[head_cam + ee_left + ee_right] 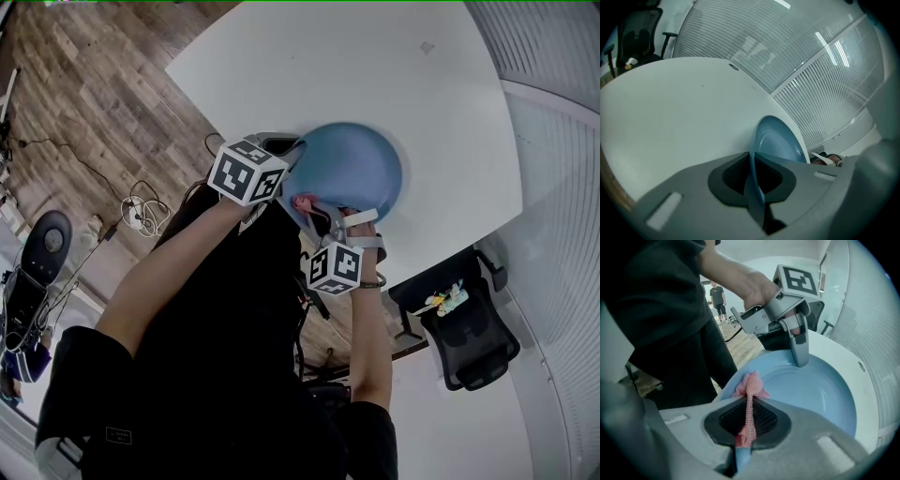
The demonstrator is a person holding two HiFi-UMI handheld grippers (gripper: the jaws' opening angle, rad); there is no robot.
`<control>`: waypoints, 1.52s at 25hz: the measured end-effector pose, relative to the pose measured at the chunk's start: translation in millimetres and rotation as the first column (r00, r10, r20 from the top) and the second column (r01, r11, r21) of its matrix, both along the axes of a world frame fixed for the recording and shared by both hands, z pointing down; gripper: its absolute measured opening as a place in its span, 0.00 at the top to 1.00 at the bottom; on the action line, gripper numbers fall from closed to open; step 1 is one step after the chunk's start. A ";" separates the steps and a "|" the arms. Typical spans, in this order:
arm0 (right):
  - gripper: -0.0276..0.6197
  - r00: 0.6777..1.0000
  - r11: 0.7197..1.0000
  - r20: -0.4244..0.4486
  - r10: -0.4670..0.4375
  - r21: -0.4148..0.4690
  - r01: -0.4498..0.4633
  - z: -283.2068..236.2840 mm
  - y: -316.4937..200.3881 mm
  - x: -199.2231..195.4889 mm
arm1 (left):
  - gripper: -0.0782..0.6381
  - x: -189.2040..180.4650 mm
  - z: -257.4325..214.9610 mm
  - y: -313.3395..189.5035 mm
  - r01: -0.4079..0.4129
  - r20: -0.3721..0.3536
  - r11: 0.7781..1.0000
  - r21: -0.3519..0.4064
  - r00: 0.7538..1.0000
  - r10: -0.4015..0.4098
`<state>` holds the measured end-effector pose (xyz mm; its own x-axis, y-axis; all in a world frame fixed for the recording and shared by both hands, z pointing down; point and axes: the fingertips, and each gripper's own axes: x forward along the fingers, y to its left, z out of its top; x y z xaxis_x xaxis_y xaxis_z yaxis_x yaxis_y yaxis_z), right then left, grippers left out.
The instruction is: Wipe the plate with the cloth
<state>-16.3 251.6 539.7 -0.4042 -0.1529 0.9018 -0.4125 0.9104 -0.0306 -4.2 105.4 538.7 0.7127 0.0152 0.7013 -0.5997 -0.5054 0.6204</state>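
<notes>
Closest to you, your right tool point(747, 423) is clenched on a thin, bumpy pink cloth point(750, 397). The cloth runs up between the two jaws. Its bunched top end sticks out and touches the near rim of the round blue plate point(811, 390).

Your left tool point(754, 180) is clenched on the rim of that same plate point(780, 140). The rim sits thin and tight between its jaws. The plate stands tilted up on its edge, with its hollow side turned toward the cloth. From the right gripper view, the left tool point(800, 357) bites the far side of the plate, across from the cloth.

From your head, the two tools are close together, the left tool point(291, 155) at the plate's left edge and the right tool point(314, 211) just under the plate point(356, 169). The plate is over the near edge of the big white desk point(309, 66). I cannot tell if it touches the desk.

Farther off, a black office chair point(473, 337) stands beside the desk. A brown wooden floor point(84, 103) lies on the other side.
</notes>
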 end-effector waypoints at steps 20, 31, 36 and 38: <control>0.94 0.987 0.984 -0.021 0.160 0.082 -0.158 0.9 -106.6 42.7 | 0.87 1.4 -0.4 -0.1 -0.019 0.000 1.000 0.007 1.000 0.019; 0.94 0.956 0.943 -0.053 0.288 0.189 -0.273 1.3 -159.0 80.4 | 0.87 2.2 0.4 -0.6 -0.002 -0.001 1.000 -0.001 1.000 0.002; 0.94 0.942 0.927 -0.045 0.333 0.197 -0.318 -0.4 -152.4 87.1 | 0.87 1.0 -0.1 -1.9 0.018 -0.007 1.000 -0.001 1.000 -0.018; 0.94 0.940 0.926 -0.051 0.338 0.196 -0.322 -1.3 -146.4 89.0 | 0.87 0.8 -0.7 -2.2 0.022 -0.007 1.000 -0.003 1.000 -0.022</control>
<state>72.7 105.2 538.4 -0.2284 -0.4292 0.8738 -0.6846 0.7090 0.1693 -3.3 103.2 537.9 0.7176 0.0016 0.6965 -0.6063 -0.4906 0.6258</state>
